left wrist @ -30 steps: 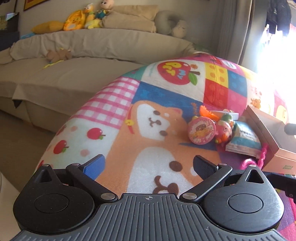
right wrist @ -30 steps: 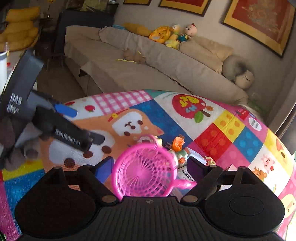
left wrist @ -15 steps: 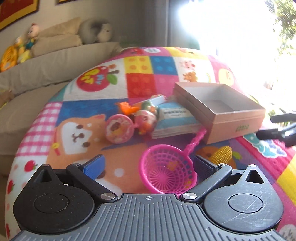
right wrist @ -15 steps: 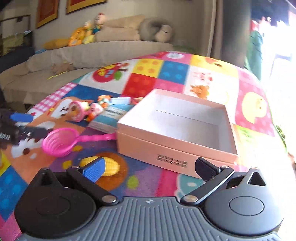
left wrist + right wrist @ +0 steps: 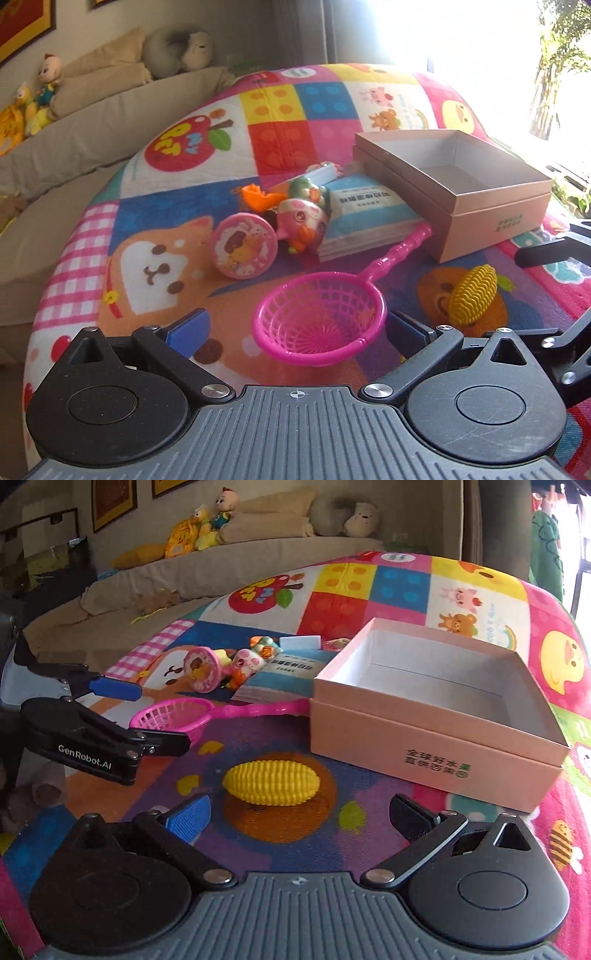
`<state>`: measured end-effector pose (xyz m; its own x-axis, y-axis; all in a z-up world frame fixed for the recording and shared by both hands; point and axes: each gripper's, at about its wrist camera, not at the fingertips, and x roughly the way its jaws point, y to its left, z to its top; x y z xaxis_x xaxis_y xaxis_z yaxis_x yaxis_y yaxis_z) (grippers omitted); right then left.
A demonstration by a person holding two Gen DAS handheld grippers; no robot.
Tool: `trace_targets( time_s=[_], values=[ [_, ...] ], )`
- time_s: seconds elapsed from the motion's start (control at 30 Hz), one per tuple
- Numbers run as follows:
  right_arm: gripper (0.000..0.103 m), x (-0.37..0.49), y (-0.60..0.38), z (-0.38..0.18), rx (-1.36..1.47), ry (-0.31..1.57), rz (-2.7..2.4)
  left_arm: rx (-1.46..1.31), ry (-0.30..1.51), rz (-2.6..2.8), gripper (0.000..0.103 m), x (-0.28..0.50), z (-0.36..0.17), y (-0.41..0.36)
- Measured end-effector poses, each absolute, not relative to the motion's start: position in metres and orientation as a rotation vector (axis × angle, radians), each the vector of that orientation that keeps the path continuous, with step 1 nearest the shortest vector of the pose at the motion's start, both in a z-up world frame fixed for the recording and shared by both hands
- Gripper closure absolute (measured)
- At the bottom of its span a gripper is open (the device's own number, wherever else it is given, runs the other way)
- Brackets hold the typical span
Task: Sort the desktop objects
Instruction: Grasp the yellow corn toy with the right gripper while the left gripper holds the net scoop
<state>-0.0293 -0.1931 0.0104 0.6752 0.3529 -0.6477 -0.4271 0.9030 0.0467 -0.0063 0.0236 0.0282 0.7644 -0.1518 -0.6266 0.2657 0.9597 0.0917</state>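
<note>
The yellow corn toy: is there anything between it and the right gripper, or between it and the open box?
Nothing visible blocks either. The right gripper is open, with bare mat up to the yellow corn toy. From there to the pink box only mat shows; its near wall must be cleared.

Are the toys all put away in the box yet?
Not yet. The pink box looks empty. The left gripper is open around the pink strainer, and the right gripper is open by the yellow corn. The round pink toy, pig toy and book lie on the mat.
</note>
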Motion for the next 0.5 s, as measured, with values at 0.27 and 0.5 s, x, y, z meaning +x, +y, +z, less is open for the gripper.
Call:
trace_targets(
  time_s=[0.27, 0.5],
  values=[
    [0.036, -0.010, -0.170, 0.003, -0.141, 0.749, 0.422, 0.169, 0.672, -0.247, 0.000, -0.006, 0.026, 0.023],
    [0.036, -0.018, -0.230, 0.018, -0.104, 0.737, 0.294, 0.166, 0.673, -0.278, 0.000, -0.004, 0.022, 0.016]
  ],
)
